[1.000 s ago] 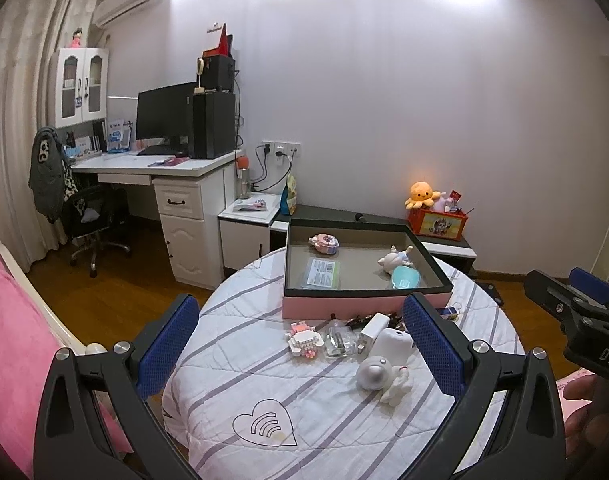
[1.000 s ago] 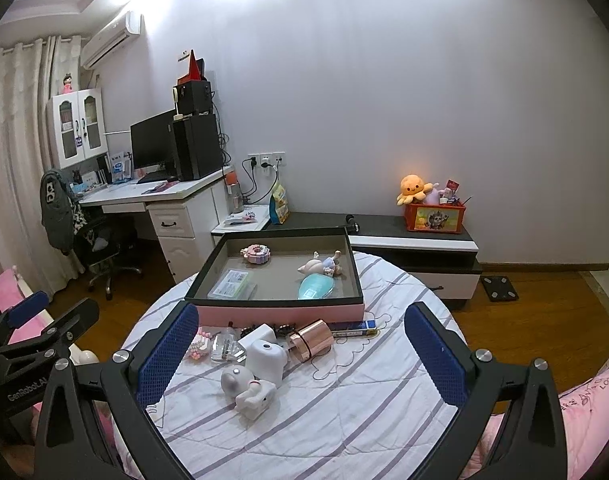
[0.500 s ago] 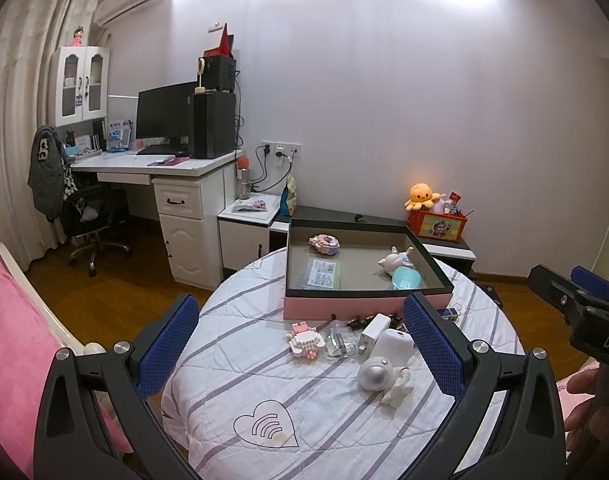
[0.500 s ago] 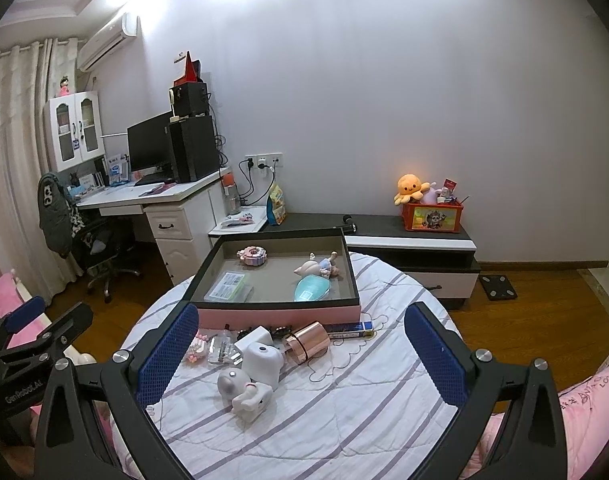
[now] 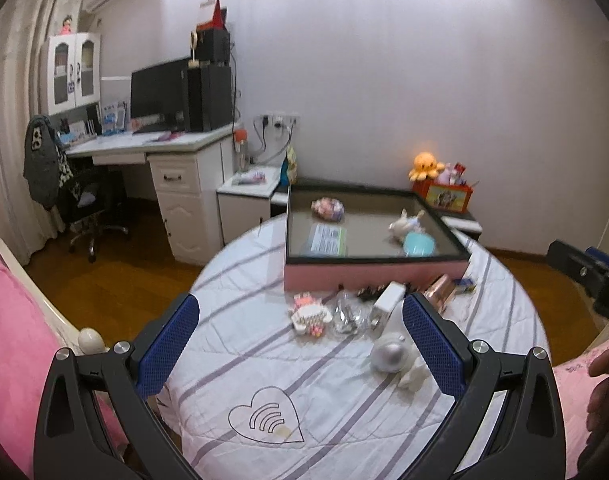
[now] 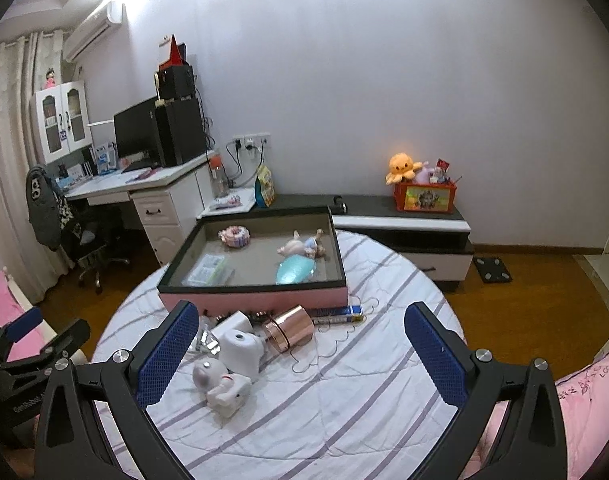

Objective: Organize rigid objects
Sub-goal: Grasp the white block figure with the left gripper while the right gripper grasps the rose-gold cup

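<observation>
A pink box with a dark rim (image 5: pixel 374 270) (image 6: pixel 256 296) sits at the far side of a round striped table (image 5: pixel 264 360) (image 6: pixel 344 400). Inside lie a round pink toy (image 6: pixel 234 236), a small doll (image 6: pixel 302 245), a teal shell-shaped item (image 6: pixel 295 270) and a clear packet (image 6: pixel 208 270). In front of the box lie a white astronaut figure (image 6: pixel 220 384) (image 5: pixel 390 356), a white block (image 6: pixel 240 348), a rose-gold cup on its side (image 6: pixel 288 328), a pink hair clip (image 5: pixel 310 316) and a blue pen box (image 6: pixel 336 312). My left gripper (image 5: pixel 300 344) and right gripper (image 6: pixel 300 348) both hover open above the table, holding nothing.
A white desk (image 6: pixel 144 184) with monitor and a chair (image 5: pixel 84 204) stand at the left. A low cabinet (image 6: pixel 400 220) with an orange toy bin (image 6: pixel 424 196) runs along the back wall. Pink bedding (image 5: pixel 8 340) flanks the table. Wooden floor surrounds it.
Both grippers have moved forward and down toward the table; the objects look larger and nearer. Both remain open and nothing was picked up.
</observation>
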`<state>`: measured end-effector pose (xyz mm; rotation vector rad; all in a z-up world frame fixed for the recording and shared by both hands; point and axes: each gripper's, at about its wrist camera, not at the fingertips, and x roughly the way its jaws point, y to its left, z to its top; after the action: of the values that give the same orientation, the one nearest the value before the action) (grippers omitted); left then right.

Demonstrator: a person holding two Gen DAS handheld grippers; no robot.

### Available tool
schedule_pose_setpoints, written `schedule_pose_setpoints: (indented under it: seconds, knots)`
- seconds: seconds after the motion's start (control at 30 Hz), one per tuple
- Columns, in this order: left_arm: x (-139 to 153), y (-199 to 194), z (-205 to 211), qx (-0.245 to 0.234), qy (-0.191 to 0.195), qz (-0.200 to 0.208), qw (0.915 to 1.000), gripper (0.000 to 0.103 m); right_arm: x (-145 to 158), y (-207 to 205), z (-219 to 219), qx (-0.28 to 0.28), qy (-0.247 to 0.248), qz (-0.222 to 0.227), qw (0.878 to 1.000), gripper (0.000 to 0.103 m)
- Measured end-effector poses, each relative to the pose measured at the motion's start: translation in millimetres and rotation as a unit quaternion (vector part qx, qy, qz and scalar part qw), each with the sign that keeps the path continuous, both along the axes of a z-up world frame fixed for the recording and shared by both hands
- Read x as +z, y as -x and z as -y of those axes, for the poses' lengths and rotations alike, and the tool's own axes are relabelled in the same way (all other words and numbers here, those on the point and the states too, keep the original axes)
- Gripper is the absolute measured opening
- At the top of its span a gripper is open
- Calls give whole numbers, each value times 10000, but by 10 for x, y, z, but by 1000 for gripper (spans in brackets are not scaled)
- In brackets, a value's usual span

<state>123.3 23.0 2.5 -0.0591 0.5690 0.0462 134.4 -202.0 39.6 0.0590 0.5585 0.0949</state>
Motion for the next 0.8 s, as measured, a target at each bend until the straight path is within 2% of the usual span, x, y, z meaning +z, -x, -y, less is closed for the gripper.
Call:
schedule_pose_setpoints:
  seconds: [0.3,0.57,0.8]
  knots:
    - [-552,-473,-28,73,-78,-654,9978,103,-444,-398,24,35,-20,-634,9980,103]
    - [-873,-874,-77,94,-43,-1039,9945,102,-799,-751,-24,176,-66,-1091,9939,103]
    - [-1130,-1123,-135,62,139,-1399,9900,99,-1017,-1028,-120,346,-44,-1353,9902,103]
